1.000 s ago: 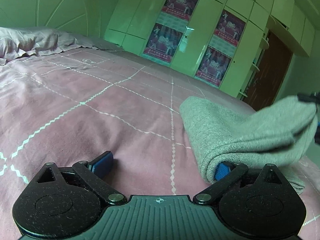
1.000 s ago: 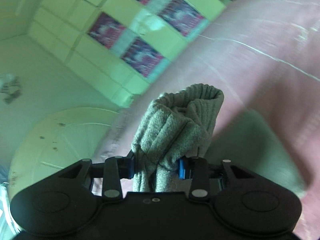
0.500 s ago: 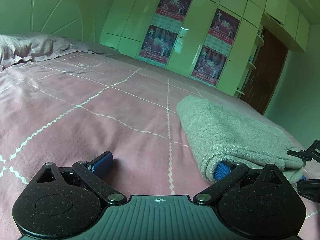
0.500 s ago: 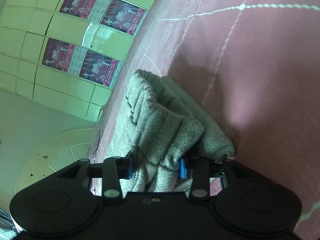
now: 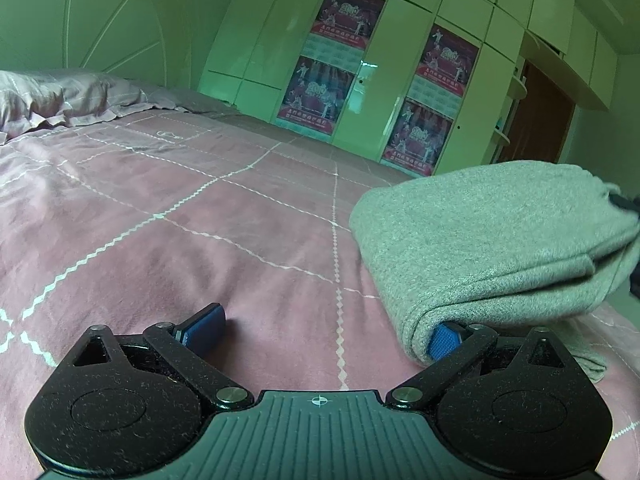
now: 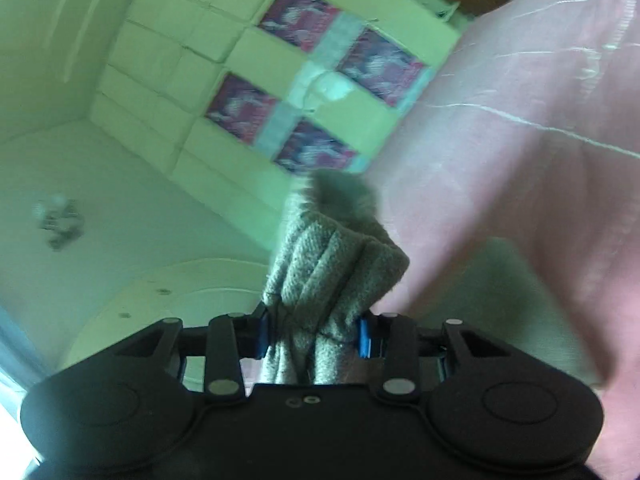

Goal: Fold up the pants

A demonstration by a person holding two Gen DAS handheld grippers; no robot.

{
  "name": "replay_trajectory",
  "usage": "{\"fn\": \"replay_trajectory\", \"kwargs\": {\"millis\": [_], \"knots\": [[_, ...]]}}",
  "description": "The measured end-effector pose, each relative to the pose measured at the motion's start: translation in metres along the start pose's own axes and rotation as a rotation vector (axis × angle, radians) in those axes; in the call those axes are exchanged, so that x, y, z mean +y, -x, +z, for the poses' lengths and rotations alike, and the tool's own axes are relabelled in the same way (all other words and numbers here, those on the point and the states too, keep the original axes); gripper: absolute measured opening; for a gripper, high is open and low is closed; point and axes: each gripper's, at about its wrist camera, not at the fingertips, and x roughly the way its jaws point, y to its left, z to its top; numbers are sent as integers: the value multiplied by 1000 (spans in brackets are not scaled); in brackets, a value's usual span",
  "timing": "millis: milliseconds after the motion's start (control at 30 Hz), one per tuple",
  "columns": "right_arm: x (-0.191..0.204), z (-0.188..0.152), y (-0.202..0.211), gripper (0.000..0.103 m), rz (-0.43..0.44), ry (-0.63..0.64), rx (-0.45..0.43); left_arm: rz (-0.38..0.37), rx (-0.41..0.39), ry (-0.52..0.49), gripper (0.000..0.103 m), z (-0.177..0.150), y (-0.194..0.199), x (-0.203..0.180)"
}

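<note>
1. Two hand-held grippers work on one pair of grey pants (image 5: 492,240), which lies folded in layers on a pink bedspread (image 5: 180,232) with a white zigzag grid.
2. The left gripper (image 5: 320,330) sits low over the bedspread with its jaws spread wide. Its left blue pad (image 5: 204,326) rests free on the cover, touching no cloth. Its right blue pad (image 5: 442,340) is tucked under the near folded edge of the pants. Nothing lies between the two pads but bare bedspread, so this gripper grasps nothing.
3. The right gripper (image 6: 314,332) has a bunched wad of the grey pants between its blue pads (image 6: 365,340). Both pads press on the knit, and the jaws are closing on it.
4. In the left wrist view the far end of the pants lifts off the bed at the right edge, where a dark bit of the other gripper shows.
5. A crumpled pillow (image 5: 52,98) lies at the head of the bed, well apart from the pants.
6. Pale wardrobe doors (image 5: 400,80) behind the bed are shut and carry red posters (image 5: 348,12); what is inside cannot be seen.
</note>
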Motion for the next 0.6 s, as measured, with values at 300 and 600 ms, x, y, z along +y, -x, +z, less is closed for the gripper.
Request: {"fn": "replay_trajectory", "kwargs": {"millis": [300, 600], "knots": [[-25, -3, -16, 28, -209, -97, 115, 8, 16, -12, 100, 0, -3, -3], [-55, -11, -19, 27, -189, -238, 102, 3, 25, -25, 101, -1, -4, -4]]}}
